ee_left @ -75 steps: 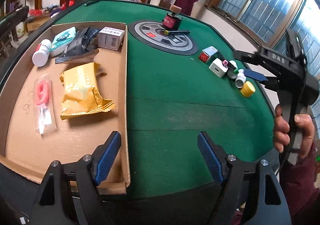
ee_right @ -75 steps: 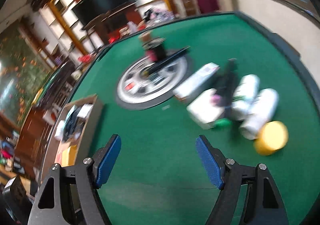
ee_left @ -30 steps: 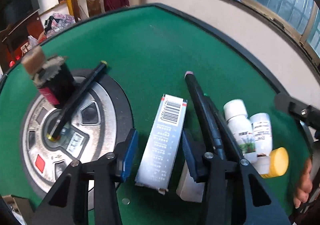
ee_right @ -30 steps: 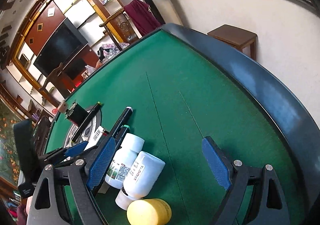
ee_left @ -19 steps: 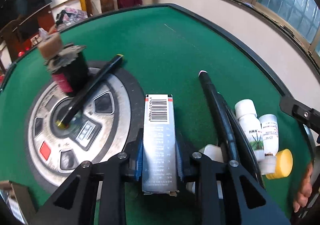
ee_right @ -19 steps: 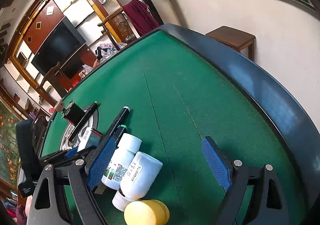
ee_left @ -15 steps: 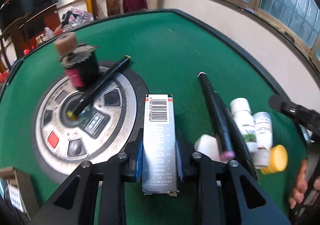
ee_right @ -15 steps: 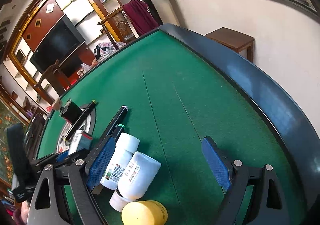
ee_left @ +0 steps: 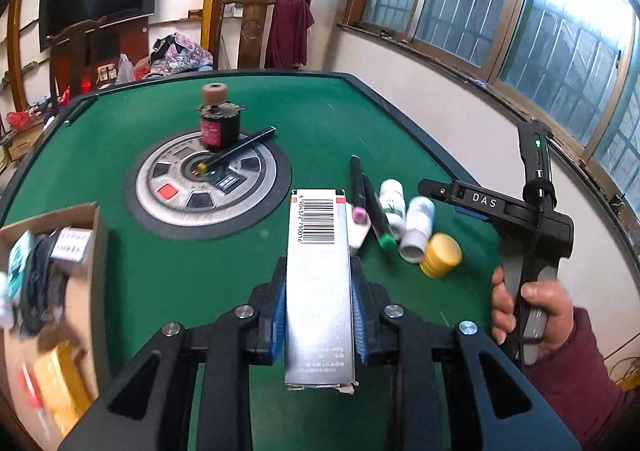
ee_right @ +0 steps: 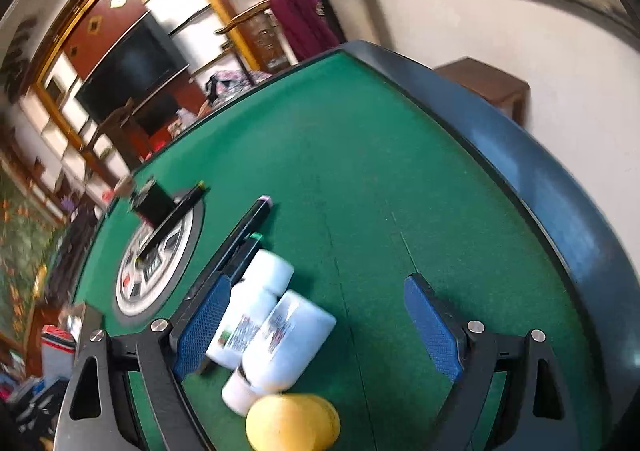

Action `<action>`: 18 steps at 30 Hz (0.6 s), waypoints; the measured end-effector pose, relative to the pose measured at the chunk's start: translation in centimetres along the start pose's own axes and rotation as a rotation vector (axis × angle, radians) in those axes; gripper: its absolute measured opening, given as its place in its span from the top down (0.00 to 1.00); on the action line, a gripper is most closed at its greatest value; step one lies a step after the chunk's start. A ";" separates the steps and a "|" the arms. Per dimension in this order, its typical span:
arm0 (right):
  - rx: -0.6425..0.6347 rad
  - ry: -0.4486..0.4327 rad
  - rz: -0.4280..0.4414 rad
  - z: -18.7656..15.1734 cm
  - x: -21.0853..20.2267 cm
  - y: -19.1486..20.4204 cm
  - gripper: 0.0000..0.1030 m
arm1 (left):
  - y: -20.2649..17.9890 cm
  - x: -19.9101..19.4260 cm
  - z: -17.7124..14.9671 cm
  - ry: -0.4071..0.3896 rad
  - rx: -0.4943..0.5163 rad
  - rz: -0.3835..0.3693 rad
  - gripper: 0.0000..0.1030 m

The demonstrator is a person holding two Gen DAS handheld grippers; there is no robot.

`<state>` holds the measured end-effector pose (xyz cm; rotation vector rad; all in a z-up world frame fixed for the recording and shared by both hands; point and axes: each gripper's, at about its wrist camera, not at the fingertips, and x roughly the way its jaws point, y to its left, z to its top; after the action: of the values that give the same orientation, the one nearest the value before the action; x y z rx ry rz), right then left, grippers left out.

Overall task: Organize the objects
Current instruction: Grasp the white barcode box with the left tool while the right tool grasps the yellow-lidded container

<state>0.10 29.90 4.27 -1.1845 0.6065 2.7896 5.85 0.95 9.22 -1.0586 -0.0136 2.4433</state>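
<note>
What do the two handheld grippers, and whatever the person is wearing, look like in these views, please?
Both the left gripper and the right gripper are black frames with silver bolts and blue textured pads. From the left wrist view, the right gripper carries white "DAS" lettering, a green indicator light and a black cable. The hand holding it emerges from a maroon sleeve.

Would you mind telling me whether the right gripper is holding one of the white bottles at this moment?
No, the right gripper stands wide open over the green table, and the white bottles lie beside its left finger, not clamped.

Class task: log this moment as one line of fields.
left tongs: shut on silver box | right tongs: open, empty | cardboard box: not reached
</note>
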 end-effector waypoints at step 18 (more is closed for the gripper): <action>-0.411 0.056 -0.145 -5.6 -1.5 4.5 0.48 | 4.2 -3.2 -5.5 0.016 -0.124 0.019 0.74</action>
<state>4.07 23.80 3.26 -1.3082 -0.0606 2.8418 9.75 -5.08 6.78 -1.1362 -0.1525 2.4783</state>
